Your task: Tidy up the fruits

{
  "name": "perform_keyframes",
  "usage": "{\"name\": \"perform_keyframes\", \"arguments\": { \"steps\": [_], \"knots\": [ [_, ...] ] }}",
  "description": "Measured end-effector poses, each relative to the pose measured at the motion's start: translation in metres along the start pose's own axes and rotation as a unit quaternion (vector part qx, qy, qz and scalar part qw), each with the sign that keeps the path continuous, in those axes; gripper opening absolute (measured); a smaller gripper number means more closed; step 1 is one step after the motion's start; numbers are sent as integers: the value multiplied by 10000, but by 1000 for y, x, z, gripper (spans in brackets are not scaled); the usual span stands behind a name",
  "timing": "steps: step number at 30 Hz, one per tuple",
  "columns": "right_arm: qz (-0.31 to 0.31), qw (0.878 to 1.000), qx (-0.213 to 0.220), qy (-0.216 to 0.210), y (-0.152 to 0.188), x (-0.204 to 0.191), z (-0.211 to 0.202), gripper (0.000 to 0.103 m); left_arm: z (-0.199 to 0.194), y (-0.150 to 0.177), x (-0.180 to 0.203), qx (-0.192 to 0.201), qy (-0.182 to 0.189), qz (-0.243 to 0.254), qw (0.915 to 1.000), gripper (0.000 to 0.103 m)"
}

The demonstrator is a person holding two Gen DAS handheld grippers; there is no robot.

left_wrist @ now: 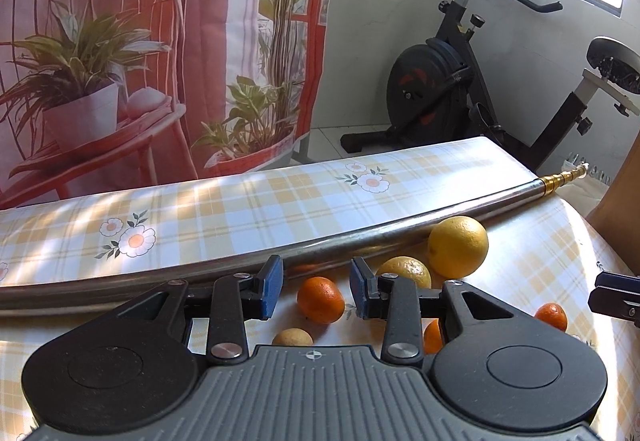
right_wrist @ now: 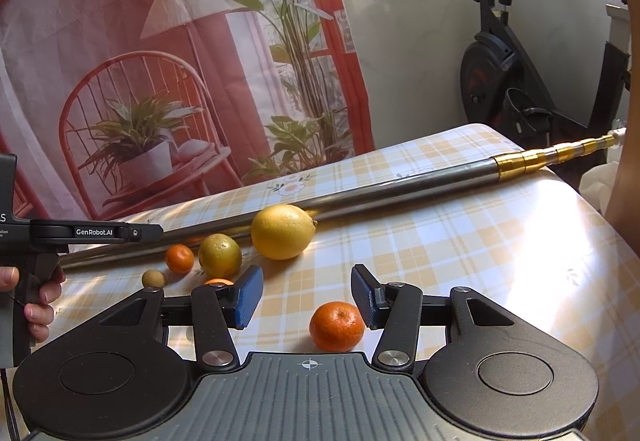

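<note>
On the table (right_wrist: pixel 460 241), covered in a yellow-and-white checked cloth with daisy prints, a long steel pole with a brass telescopic tip (right_wrist: pixel 400 187) lies along the far edge; the fruits sit just on the near side of it. In the right wrist view the right tongs (right_wrist: pixel 307 295) stand apart and hold nothing; a small orange mandarin (right_wrist: pixel 337 326) rests on the cloth between their blue pads (right_wrist: pixel 248 295), nearer the right-hand one, whether touching it cannot be told. Farther off, close by the pole, lie a large yellow lemon (right_wrist: pixel 282 232), a yellow-green round citrus (right_wrist: pixel 219 256), a second small mandarin (right_wrist: pixel 180 258) and a tiny tan round fruit (right_wrist: pixel 153 278), set in a loose row. In the left wrist view the left tongs (left_wrist: pixel 316 287) are also apart and empty; an orange mandarin (left_wrist: pixel 321 299) sits just beyond the gap between them; another mandarin (left_wrist: pixel 552 316) lies off towards the table's right edge. A hand (right_wrist: pixel 36 297) grips the left tool's handle.
</note>
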State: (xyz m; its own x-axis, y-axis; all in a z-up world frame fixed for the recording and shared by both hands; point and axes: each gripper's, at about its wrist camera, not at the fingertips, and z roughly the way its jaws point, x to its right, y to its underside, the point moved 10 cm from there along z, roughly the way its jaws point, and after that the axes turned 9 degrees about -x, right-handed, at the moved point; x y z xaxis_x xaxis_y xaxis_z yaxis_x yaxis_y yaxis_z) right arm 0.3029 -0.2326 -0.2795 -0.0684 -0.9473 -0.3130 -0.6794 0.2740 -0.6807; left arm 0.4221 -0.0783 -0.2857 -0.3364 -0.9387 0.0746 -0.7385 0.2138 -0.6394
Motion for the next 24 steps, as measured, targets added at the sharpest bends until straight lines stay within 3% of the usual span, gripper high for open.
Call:
{"name": "perform_keyframes", "arguments": {
  "steps": [10, 22, 24],
  "knots": [
    [70, 9999, -126, 57, 5, 9, 11, 46, 42, 3, -9, -463, 145, -378, 9981, 38],
    [95, 9998, -178, 55, 7, 9, 13, 46, 51, 11, -6, -688, 334, -398, 9963, 38],
    [104, 9998, -186, 55, 7, 9, 13, 46, 50, 12, -4, -665, 352, -315, 9967, 33]
  ]
}}
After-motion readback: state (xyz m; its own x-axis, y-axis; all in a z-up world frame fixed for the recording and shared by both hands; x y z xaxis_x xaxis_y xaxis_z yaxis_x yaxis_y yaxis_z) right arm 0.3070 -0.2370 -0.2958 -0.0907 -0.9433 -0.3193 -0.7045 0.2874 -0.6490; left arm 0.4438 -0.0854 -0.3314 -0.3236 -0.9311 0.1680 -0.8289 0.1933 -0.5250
